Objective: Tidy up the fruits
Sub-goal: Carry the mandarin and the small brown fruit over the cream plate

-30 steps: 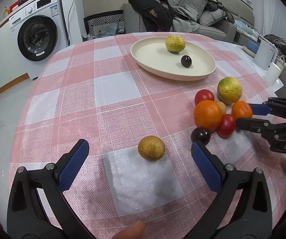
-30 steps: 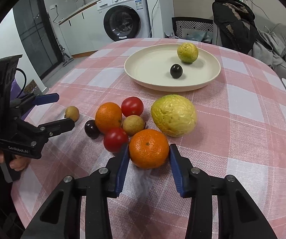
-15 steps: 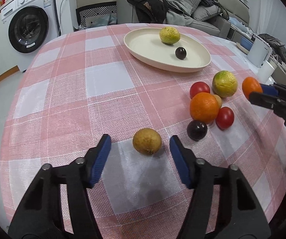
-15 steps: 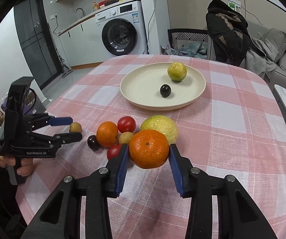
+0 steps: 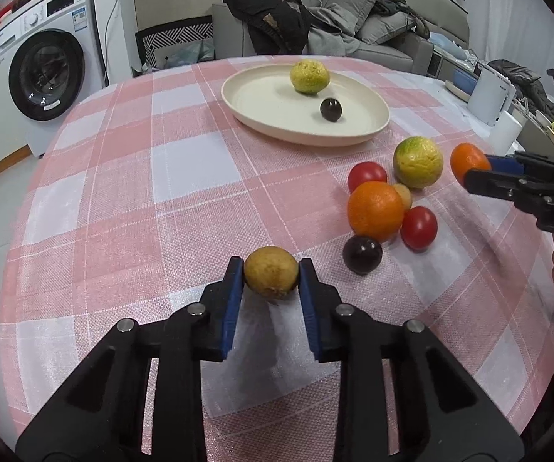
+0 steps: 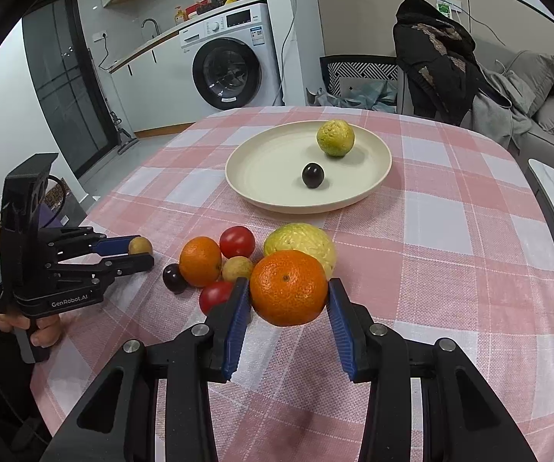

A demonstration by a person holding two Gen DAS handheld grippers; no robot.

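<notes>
My left gripper [image 5: 271, 275] is shut on a small yellow-brown fruit [image 5: 271, 271] low over the checked tablecloth; it also shows in the right wrist view [image 6: 140, 246]. My right gripper [image 6: 287, 292] is shut on an orange mandarin [image 6: 287, 288] and holds it above the cloth; the mandarin also shows in the left wrist view [image 5: 469, 161]. A cream plate [image 5: 273, 104] at the far side holds a yellow-green fruit [image 5: 309, 76] and a dark plum [image 5: 331, 109].
A loose pile lies on the cloth: an orange [image 5: 375, 211], two red tomatoes [image 5: 418, 228], a dark plum [image 5: 362, 254], a large yellow-green fruit [image 5: 417, 162] and a small tan fruit [image 6: 237, 268]. A chair with a jacket [image 6: 431, 54] stands behind the table.
My left gripper moved forward and closed on the yellow-brown fruit. My right gripper lifted the mandarin off the cloth and keeps it raised.
</notes>
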